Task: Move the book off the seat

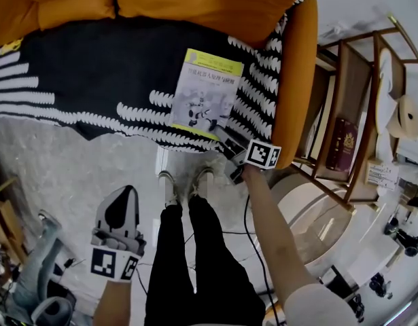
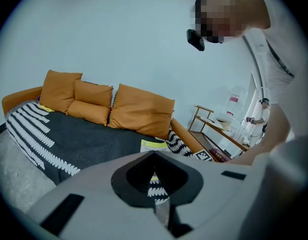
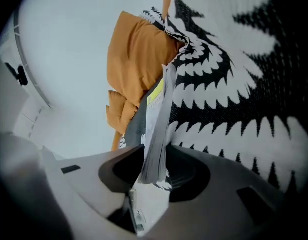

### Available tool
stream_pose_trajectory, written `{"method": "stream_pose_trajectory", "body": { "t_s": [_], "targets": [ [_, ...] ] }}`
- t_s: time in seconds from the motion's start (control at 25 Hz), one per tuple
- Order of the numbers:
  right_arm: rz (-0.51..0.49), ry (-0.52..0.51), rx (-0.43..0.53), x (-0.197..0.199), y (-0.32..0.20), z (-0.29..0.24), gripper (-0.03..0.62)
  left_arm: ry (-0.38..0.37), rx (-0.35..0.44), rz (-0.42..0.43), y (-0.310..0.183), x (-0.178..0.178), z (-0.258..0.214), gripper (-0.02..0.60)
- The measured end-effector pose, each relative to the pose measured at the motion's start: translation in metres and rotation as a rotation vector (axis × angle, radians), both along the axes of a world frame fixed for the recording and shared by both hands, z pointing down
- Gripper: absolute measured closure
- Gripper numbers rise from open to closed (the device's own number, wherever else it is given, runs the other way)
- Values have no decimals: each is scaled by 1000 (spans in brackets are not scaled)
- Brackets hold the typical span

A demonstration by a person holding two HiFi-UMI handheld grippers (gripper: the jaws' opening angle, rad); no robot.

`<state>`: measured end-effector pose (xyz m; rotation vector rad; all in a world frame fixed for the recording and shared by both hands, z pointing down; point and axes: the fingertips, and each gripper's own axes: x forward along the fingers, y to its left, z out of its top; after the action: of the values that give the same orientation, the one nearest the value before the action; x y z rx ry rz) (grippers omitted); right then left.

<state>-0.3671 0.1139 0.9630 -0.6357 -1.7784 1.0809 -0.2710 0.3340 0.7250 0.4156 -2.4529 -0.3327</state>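
On the sofa seat the book lies face up on a black throw with white toothed stripes, towards the right end, with its near right corner at the front edge. That corner sits between the jaws of the right gripper, which pinch the pages edge-on (the right gripper view shows the page block standing upright in the gap). The right arm is bare and stretched forward and a little leftwards, from low on the right up to the seat's edge.

The left gripper hangs low beside the person's left leg, pointing forward over the floor, well short of the sofa. Its jaws are pressed together with nothing between them.

Orange cushions line the back of the seat and an orange armrest closes its right end. The floor in front is grey and speckled. Black trousers and pale shoes stand just before the seat. A wooden shelf stands beyond the armrest, to the right.
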Motion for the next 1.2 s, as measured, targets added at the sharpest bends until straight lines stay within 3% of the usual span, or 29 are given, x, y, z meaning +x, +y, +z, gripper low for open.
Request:
{"method": "stream_pose_trajectory", "body": {
  "t_s": [0.12, 0.44, 0.52, 0.72, 0.92, 1.08, 1.2],
  "targets": [
    [20, 16, -64, -8, 10, -11, 442, 0, 1, 5, -3, -3, -2, 565],
    [126, 122, -41, 2, 12, -5, 436, 35, 9, -6, 0, 1, 4, 565],
    [71, 54, 48, 1, 15, -15, 436, 36, 14, -3, -3, 0, 4, 565],
    [-178, -194, 390, -7, 39, -34, 408, 44, 17, -8, 1, -1, 6, 565],
    [-202, -306, 514, -19, 49, -44, 357, 53, 20, -19, 1, 3, 7, 565],
    [-172, -283, 524, -24, 50, -38, 348, 66, 26, -26, 2, 6, 11, 565],
    [-59, -151, 413, -17, 49, -30, 339, 69, 34, -34, 5, 8, 13, 565]
  ]
}}
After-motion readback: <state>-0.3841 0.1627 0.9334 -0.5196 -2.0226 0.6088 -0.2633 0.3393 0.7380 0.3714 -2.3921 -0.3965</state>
